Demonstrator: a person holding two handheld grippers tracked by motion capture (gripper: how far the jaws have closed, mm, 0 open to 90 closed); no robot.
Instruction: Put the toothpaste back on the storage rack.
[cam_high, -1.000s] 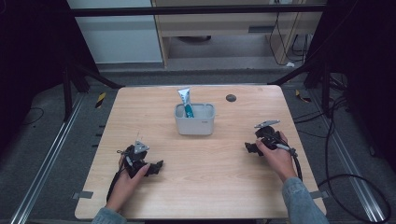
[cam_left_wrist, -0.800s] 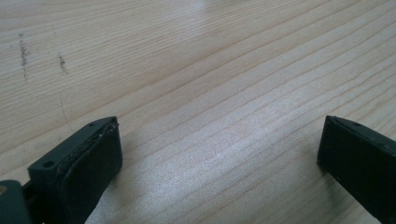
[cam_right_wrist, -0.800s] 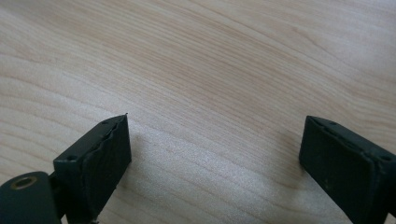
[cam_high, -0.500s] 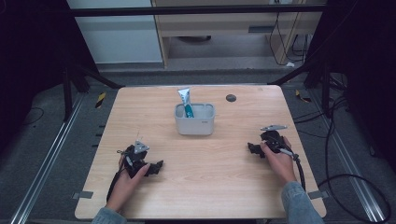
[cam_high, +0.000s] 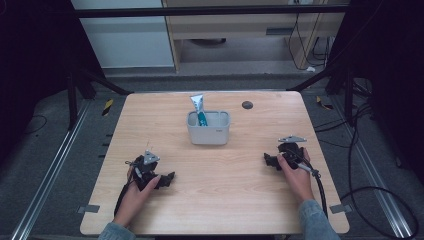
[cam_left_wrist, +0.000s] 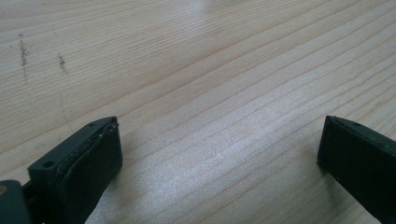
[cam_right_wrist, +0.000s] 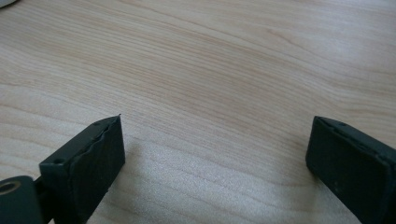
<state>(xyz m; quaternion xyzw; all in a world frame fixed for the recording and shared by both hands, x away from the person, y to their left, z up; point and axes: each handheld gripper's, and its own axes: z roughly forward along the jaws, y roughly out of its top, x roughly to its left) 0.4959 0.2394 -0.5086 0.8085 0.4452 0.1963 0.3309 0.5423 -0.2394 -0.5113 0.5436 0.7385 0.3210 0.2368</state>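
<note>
My left gripper (cam_high: 169, 178) rests low on the wooden table (cam_high: 240, 200) at the near left, held by a hand and pointing right. Its jaws stand wide apart over bare wood in the left gripper view (cam_left_wrist: 219, 140). My right gripper (cam_high: 268, 160) lies at the near right and points left toward the table's middle. Its jaws have just been opening and stand wide, with nothing between them (cam_right_wrist: 215, 140). A grey bin (cam_high: 208, 132) stands at the table's middle back, and a white and teal tube (cam_high: 198, 106) sticks up out of it.
A small dark round spot (cam_high: 247, 104) sits on the table behind the bin to the right. Black cables trail from both grippers off the near edge. Metal frame rails and dark floor surround the table.
The right hand and its gripper have shifted slightly toward the near edge and settled lower. The left hand has stayed where it was.
</note>
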